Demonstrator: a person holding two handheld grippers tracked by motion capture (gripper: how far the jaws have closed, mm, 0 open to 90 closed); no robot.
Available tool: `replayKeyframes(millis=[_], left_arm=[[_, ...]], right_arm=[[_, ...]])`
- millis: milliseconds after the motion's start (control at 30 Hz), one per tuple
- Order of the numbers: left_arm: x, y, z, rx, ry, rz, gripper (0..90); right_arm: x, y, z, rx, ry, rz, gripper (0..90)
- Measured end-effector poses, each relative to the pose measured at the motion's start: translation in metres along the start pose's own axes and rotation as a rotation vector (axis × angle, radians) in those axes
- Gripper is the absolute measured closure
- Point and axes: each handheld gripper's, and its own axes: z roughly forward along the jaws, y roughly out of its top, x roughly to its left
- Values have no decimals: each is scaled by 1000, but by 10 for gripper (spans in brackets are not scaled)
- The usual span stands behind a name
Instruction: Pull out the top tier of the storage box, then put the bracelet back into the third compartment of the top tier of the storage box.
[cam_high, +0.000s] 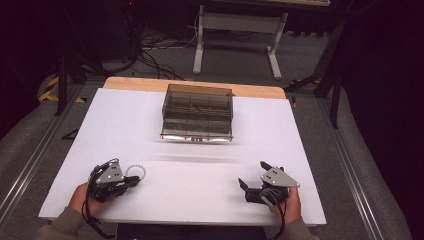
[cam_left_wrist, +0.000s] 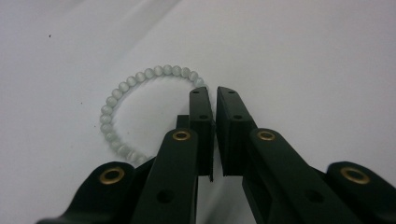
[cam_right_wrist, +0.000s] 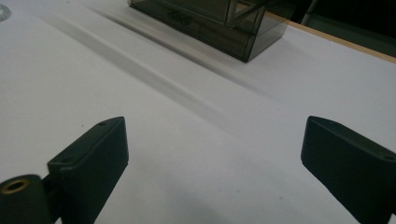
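Nearest to me, my left claw (cam_left_wrist: 212, 91) has its two black jaws drawn almost together, with a thin slit between them, right at the near-right arc of the pale grey-white beaded bracelet (cam_left_wrist: 140, 77); the string seems to pass between or just under the tips, but I cannot tell whether it is truly pinched. That bracelet lies flat on the wide white table (cam_high: 200, 190), at the front left, well apart from the smoky translucent plastic drawer box with compartments (cam_high: 197, 112) standing at the far middle. As I judge it, the step is picking up the bracelet, so I should press the tips down onto the table surface, close fully on one bead-to-bead gap, and lift slowly so the loop hangs rather than slipping out. My right claw (cam_high: 252, 182) rests at the front right, jaws spread wide, holding nothing and touching nothing, aimed toward the box.
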Motion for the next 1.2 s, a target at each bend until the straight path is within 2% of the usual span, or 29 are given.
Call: replayKeyframes(millis=[133, 400, 533, 600, 633, 767, 867, 900, 967, 1100, 1200], left_arm=[[-2, 0, 0, 1, 13, 14, 854], [-2, 0, -1, -7, 18, 13, 856], [-5, 0, -4, -39, 38, 20, 857], [-9, 2, -6, -52, 61, 45, 858], [-13, 4, -8, -74, 76, 57, 858], [-15, 8, -15, -123, 90, 59, 859], [-14, 9, -20, -163, 105, 49, 859], [-14, 9, -20, -163, 105, 49, 859], [-14, 12, -25, -199, 115, 45, 859], [-14, 13, -30, -218, 121, 45, 859], [-15, 14, -32, -206, 139, 45, 859]], right_arm=[[1, 0, -1, -2, 1, -9, 84], [-2, 0, -1, -3, -8, -4, 84], [-2, 0, -2, -3, -10, 0, 84], [0, 1, -2, 15, -19, -5, 84], [1, 1, -2, 14, -17, -14, 84], [4, 2, -5, -3, -21, -26, 84], [4, 1, -6, -2, -25, -16, 84], [4, 1, -6, -2, -25, -16, 84], [4, 1, -8, -1, -31, -16, 84], [2, 2, -9, -14, -41, -12, 84], [1, 2, -9, -16, -39, -8, 84]])
